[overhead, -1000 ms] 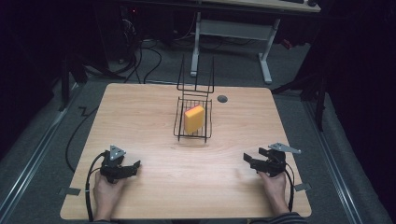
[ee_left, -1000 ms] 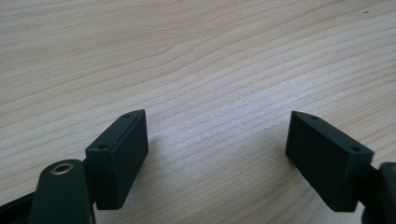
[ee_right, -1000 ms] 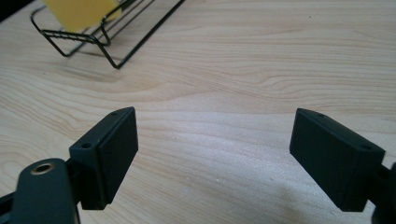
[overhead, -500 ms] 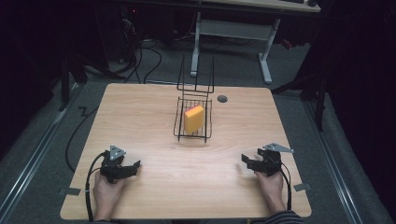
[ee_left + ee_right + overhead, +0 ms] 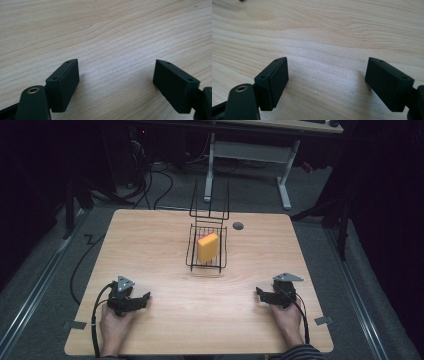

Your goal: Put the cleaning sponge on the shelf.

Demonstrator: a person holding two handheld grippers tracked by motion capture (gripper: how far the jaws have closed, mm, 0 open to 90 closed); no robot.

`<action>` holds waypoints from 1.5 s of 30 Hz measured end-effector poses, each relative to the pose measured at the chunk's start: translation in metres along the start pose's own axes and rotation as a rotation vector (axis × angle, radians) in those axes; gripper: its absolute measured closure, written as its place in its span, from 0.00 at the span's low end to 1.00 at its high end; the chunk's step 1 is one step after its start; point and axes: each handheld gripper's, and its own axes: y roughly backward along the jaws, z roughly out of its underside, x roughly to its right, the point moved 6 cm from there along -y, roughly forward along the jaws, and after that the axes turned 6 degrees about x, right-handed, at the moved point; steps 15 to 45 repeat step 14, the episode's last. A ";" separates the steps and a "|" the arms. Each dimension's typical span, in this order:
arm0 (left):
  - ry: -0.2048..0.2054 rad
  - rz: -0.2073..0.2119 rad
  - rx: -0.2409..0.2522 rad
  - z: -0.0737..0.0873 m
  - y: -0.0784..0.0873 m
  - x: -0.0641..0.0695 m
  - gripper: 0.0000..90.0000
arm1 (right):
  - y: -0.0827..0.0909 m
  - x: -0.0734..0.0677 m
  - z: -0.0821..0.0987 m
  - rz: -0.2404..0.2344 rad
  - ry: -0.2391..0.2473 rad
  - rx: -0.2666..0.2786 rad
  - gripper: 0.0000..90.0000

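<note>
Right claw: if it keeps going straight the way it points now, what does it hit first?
Probably nothing soon: the right claw points left across the bare table, jaws apart and empty. The left claw lies farthest along that line; the wire basket sits well off it, though depth is unclear.

Wire basket [image 5: 191, 251] mid-table, sponge [image 5: 208, 247] inside it, left gripper [image 5: 141, 299] and right gripper [image 5: 260, 293] near table's [image 5: 150, 245] front corners.
</note>
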 end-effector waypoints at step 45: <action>0.002 0.002 0.001 0.000 0.000 0.000 0.24 | 0.000 -0.001 0.000 -0.009 0.005 0.003 0.23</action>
